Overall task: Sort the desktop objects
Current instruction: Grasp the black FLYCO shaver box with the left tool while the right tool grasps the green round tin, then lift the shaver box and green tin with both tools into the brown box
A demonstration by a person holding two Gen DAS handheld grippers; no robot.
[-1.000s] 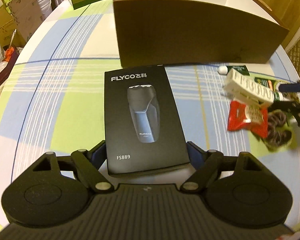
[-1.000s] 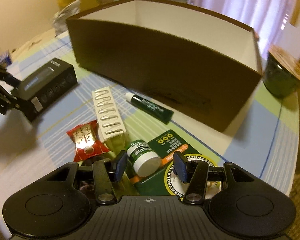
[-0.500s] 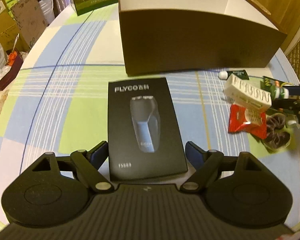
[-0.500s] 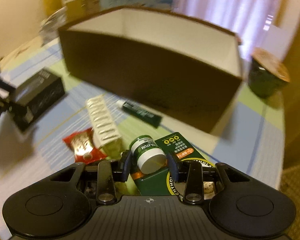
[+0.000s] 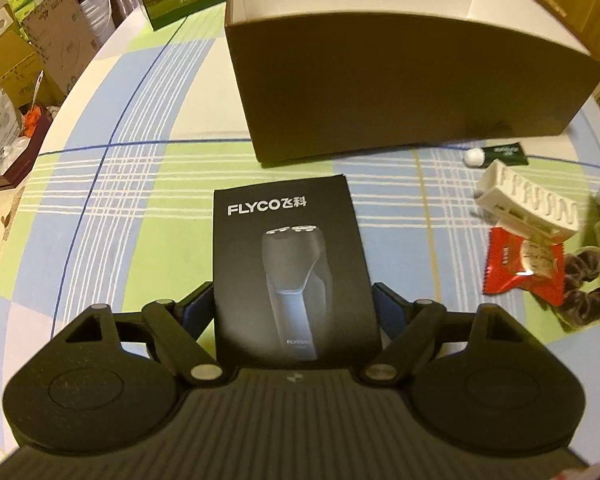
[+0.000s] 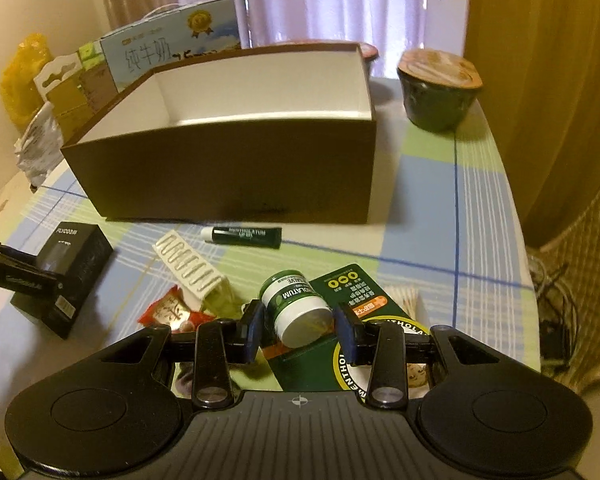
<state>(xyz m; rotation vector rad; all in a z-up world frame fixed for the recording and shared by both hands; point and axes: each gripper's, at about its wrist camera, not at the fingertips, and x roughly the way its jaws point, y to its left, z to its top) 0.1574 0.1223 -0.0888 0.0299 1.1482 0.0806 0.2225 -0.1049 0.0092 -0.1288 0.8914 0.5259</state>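
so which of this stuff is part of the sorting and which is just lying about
Part of the job:
brown box
shaver box
green jar
green tube
white clip
red sachet

Lying about:
milk carton
lidded cup
yellow bag

Pale curtains behind, wooden panel right — warm dim light, round checked tablecloth

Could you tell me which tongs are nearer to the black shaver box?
Left. The left tongs straddle the black shaver box; the right tongs grip a small green jar further off.
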